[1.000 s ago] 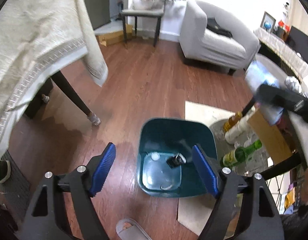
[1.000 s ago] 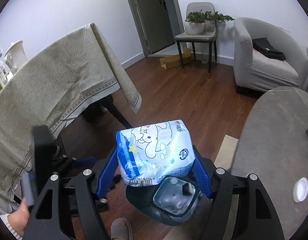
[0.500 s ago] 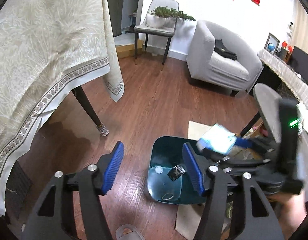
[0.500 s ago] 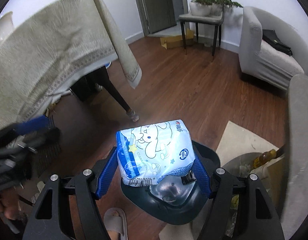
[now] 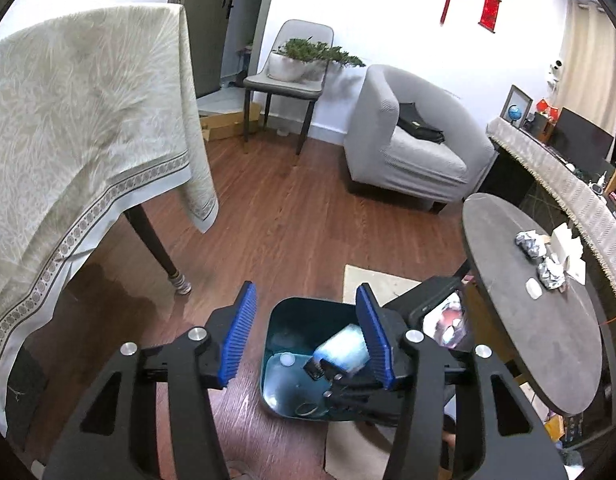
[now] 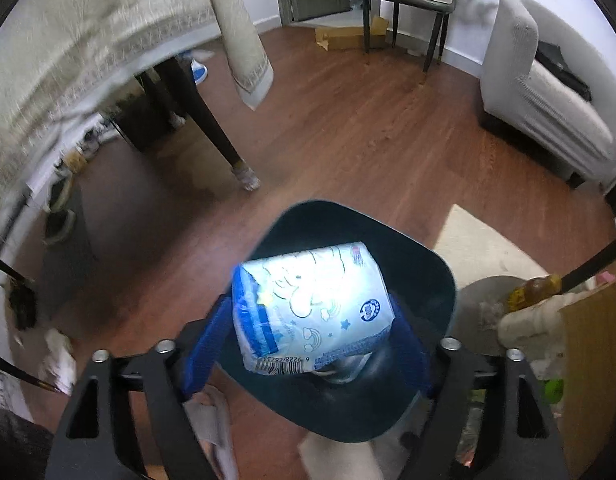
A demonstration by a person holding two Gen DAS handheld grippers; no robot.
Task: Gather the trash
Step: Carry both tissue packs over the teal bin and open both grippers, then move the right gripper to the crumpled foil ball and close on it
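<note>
Two tongs: both over bin (image 6: 428, 280)
Right tongs (image 6: 308, 344): just spread, let go of blue pack (image 6: 312, 312)
Pack: dropping into bin
Left tongs (image 5: 303, 336): closing a bit, nothing held
Worktop (image 5: 508, 300): foil balls (image 5: 530, 242) left

The bin (image 5: 291, 320) stands on the floor (image 5: 308, 220), between the cloth-covered table (image 5: 67, 128) on the left and the round table (image 5: 524, 320) on the right. A pack (image 6: 312, 308) hangs right over the bin's mouth. Behind are a chair (image 5: 291, 80) and a sofa (image 5: 408, 136).
</note>
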